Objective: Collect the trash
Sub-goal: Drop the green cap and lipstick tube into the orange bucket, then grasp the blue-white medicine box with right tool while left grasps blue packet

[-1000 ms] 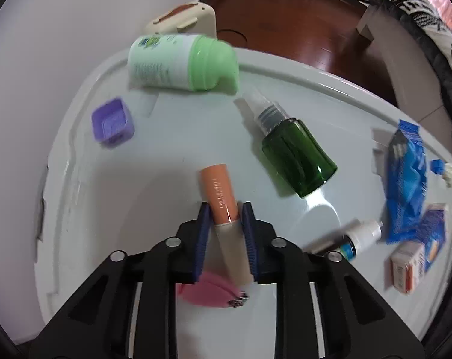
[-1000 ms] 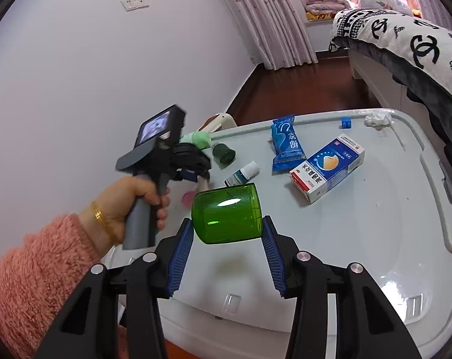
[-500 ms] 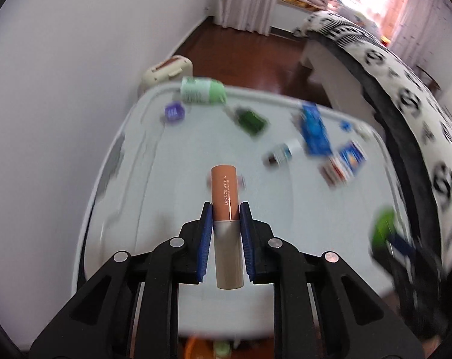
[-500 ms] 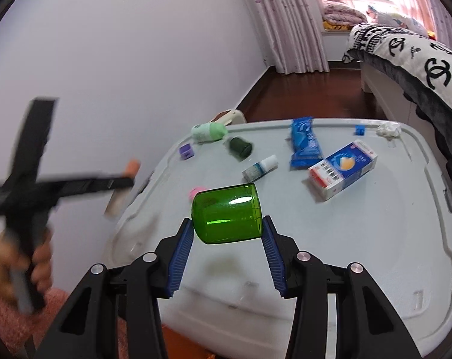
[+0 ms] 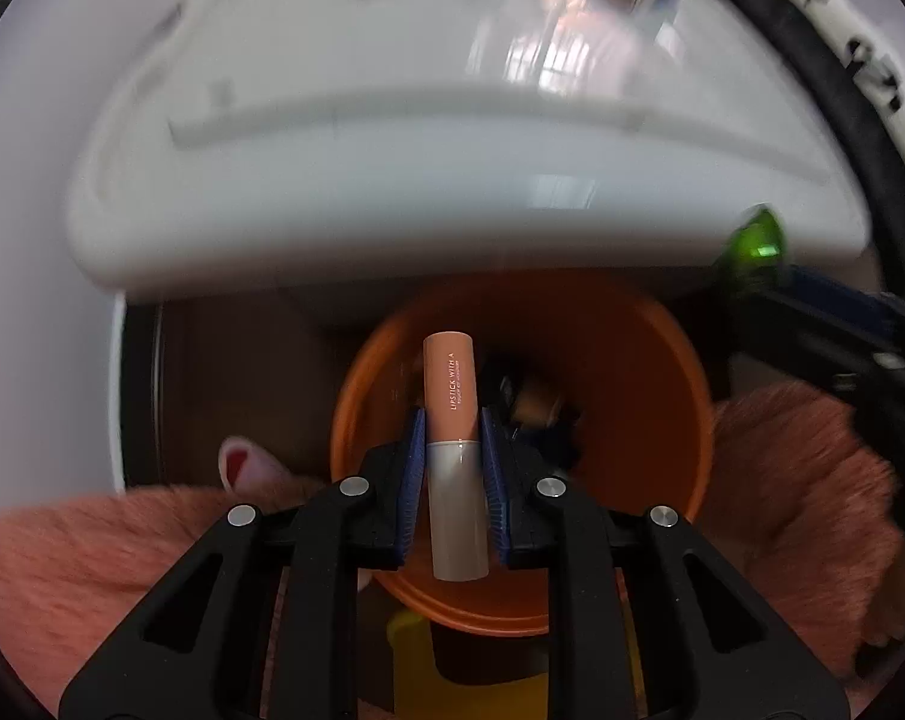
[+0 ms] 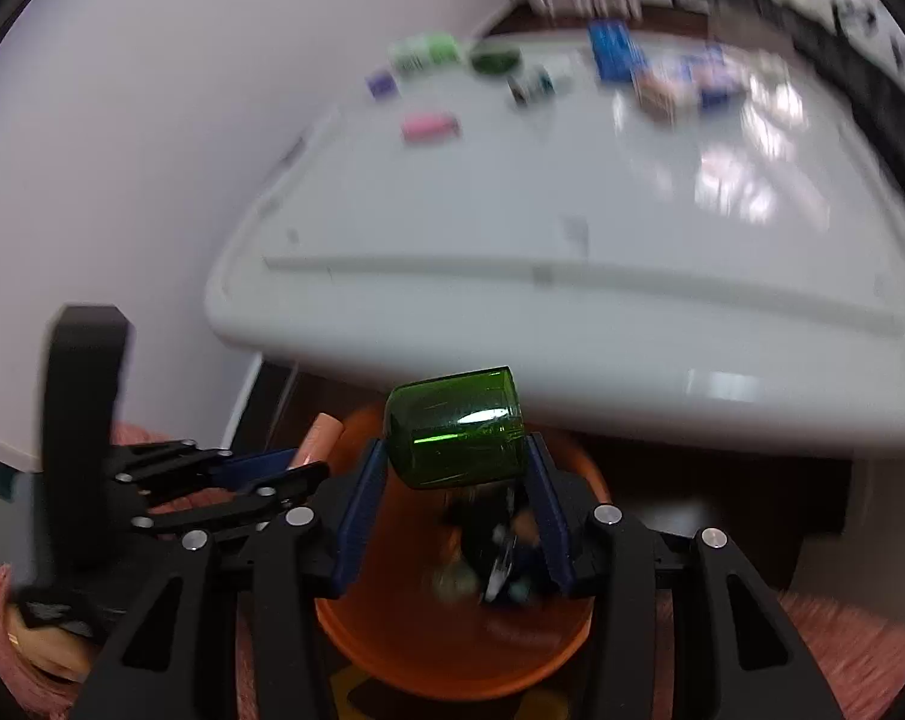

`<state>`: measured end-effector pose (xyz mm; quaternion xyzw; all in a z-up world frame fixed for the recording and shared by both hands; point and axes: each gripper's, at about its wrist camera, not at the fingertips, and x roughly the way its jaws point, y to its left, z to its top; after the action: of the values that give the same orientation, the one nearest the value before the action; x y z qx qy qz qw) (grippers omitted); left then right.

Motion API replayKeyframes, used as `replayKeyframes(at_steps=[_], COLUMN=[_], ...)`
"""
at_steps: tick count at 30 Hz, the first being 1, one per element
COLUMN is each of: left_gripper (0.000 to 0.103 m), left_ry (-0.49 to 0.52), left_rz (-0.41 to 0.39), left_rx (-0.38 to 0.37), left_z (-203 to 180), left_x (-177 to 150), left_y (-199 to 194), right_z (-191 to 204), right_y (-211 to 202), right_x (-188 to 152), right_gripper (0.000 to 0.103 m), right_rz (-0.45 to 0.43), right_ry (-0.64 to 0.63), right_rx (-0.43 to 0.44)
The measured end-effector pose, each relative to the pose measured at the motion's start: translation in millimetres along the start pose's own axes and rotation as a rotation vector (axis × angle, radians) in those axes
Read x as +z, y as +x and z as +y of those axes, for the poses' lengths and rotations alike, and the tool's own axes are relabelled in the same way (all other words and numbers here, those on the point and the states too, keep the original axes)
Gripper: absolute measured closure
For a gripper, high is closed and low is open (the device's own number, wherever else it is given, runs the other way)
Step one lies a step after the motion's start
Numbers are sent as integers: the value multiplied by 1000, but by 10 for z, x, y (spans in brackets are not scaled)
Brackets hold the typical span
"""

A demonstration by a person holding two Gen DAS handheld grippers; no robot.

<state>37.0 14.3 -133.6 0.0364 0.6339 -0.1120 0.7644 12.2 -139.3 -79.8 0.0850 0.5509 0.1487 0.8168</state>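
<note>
While both grippers hang over the orange bin (image 5: 644,396), the left gripper (image 5: 450,462) stands clenched on a peach lipstick tube (image 5: 452,420), upright between its blue pads; the right gripper (image 6: 455,480) grasps a green bottle (image 6: 455,429) above the same bin (image 6: 452,654). Beyond lies the white table (image 6: 572,192), with blurred litter at its far end; pink fuzzy sleeves (image 5: 812,480) flank the bin.

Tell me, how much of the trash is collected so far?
Some items already lie in the orange bin. In hand over it: the left gripper holds a lipstick tube, the right gripper a green bottle. Several blurred items remain on the white table.
</note>
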Motion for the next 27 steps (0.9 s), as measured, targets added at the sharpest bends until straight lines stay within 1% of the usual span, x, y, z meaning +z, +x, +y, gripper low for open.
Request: replayKeyframes(at_steps=[1, 2, 3, 4, 5, 6, 7, 8, 10, 12, 15, 18, 21, 25, 27], left_gripper=[84, 79, 73, 55, 41, 39, 38, 35, 31, 31, 31, 31, 31, 31, 31], left_ry=[-6, -19, -24, -13, 1, 17, 35, 40, 31, 24, 16, 7, -9, -21, -20], left_rz=[42, 80, 118, 166, 188, 197, 198, 196, 174, 155, 128, 115, 81, -24, -78], left_rx=[7, 5, 0, -2, 9, 30, 55, 58, 51, 54, 66, 64, 57, 54, 56], left_z=[16, 36, 40, 27, 11, -7, -28, -31, -12, 21, 30, 73, 68, 70, 72], left_x=[-47, -87, -121, -161, -183, -202, -208, -199, -227, -221, -193, -153, -121, 52, 177], left_y=[151, 266, 367, 481, 540, 576, 596, 592, 541, 493, 425, 389, 268, -86, -264], right_z=[-20, -43, -78, -107, -159, -194, -226, -269, -320, -345, -342, -328, -322, -363, -392], right_y=[59, 171, 278, 337, 430, 490, 539, 568, 543, 489, 455, 440, 347, 117, -68], right_x=[-36, -89, -135, -162, -205, -231, -255, -264, -250, -240, -237, -177, -124, 57, 230], right_gripper=[55, 54, 41, 31, 31, 31, 31, 31, 29, 27, 27, 27, 27, 27, 27], right_rz=[18, 57, 97, 118, 145, 167, 189, 202, 187, 160, 144, 129, 102, 40, -19], right_ry=[3, 5, 21, 37, 61, 75, 89, 110, 136, 141, 143, 136, 127, 144, 144], right_rx=[-11, -23, -29, -33, -47, -63, -75, -73, -60, -70, -71, -76, -77, -54, -56])
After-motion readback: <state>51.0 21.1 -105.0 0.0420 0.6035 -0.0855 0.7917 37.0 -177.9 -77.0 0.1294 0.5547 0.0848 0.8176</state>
